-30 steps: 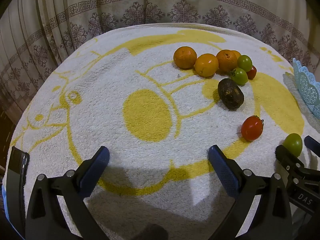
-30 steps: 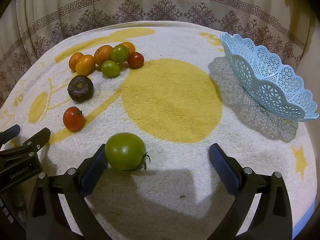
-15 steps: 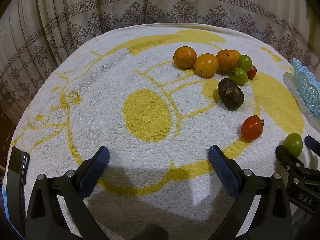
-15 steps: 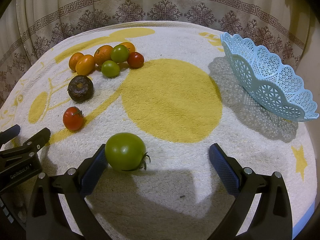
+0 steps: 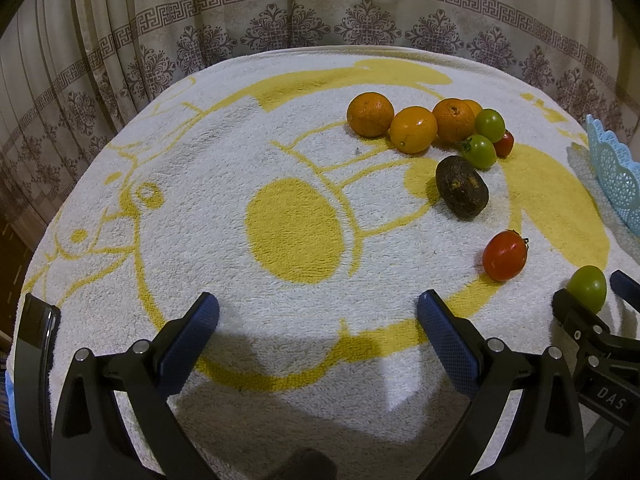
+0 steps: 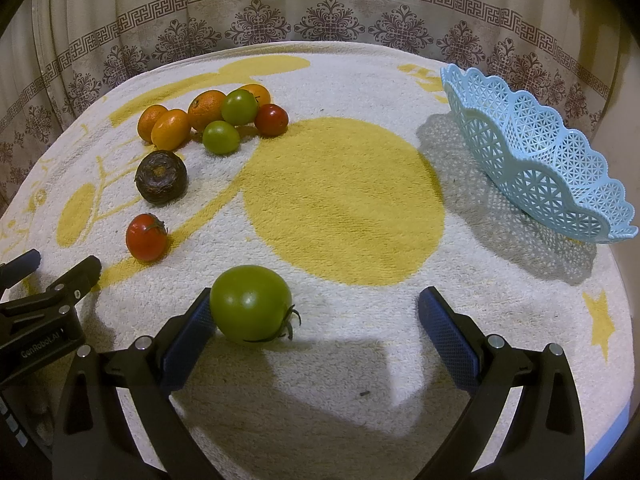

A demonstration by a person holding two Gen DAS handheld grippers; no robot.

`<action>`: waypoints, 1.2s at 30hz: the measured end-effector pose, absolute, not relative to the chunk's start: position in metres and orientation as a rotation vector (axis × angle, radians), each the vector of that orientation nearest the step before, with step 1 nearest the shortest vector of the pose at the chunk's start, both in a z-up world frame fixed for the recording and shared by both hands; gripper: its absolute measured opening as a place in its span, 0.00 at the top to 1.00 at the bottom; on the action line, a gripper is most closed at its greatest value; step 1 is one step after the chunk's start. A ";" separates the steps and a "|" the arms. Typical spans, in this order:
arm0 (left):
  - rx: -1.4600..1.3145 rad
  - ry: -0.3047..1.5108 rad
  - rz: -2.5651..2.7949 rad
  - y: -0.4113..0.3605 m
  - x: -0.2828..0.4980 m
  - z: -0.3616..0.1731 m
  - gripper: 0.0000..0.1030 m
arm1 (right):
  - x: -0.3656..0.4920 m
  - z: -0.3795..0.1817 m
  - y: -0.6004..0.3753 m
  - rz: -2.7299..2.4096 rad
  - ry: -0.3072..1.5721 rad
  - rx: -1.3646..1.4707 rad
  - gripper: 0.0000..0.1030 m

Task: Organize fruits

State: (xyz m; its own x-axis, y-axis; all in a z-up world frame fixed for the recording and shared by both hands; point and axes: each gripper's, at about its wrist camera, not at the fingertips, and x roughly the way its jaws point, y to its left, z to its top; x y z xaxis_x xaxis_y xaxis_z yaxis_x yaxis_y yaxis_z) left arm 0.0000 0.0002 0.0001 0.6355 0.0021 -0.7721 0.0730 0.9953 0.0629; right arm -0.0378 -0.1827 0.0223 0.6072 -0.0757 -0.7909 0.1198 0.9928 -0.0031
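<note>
A green tomato (image 6: pixel 251 303) lies on the towel between my right gripper's (image 6: pixel 316 312) open fingers, against the left pad (image 6: pixel 188 332); it also shows in the left wrist view (image 5: pixel 588 288). A red tomato (image 6: pixel 146 237), a dark brown fruit (image 6: pixel 161 177) and a cluster of oranges (image 6: pixel 170 128), green tomatoes (image 6: pixel 221 137) and a small red tomato (image 6: pixel 271 120) lie at the far left. The blue lattice basket (image 6: pixel 536 160) stands at the right, empty as far as I can see. My left gripper (image 5: pixel 318 312) is open and empty over bare towel.
A white and yellow towel (image 6: pixel 344 200) covers the round table. A patterned curtain (image 6: pixel 320 12) hangs close behind. The towel's edge drops off at the right and front. A dark phone-like object (image 5: pixel 34 344) sits at the left edge.
</note>
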 end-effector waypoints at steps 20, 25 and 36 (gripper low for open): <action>0.106 0.883 -0.021 -0.002 -0.002 0.000 0.05 | -0.038 0.022 -0.183 -0.113 0.911 0.052 0.02; 0.107 0.883 -0.021 -0.002 -0.002 0.000 0.05 | -0.038 0.022 -0.184 -0.112 0.912 0.052 0.02; 0.107 0.883 -0.021 -0.002 -0.001 0.000 0.05 | -0.038 0.024 -0.183 -0.112 0.912 0.052 0.02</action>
State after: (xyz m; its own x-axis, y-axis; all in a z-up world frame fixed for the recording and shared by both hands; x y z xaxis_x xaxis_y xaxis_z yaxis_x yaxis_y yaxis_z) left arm -0.0013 -0.0022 0.0002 0.6350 0.0256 -0.7721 0.0627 0.9944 0.0845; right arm -0.0380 -0.1834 0.0235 0.6067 -0.0744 -0.7914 0.1190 0.9929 -0.0021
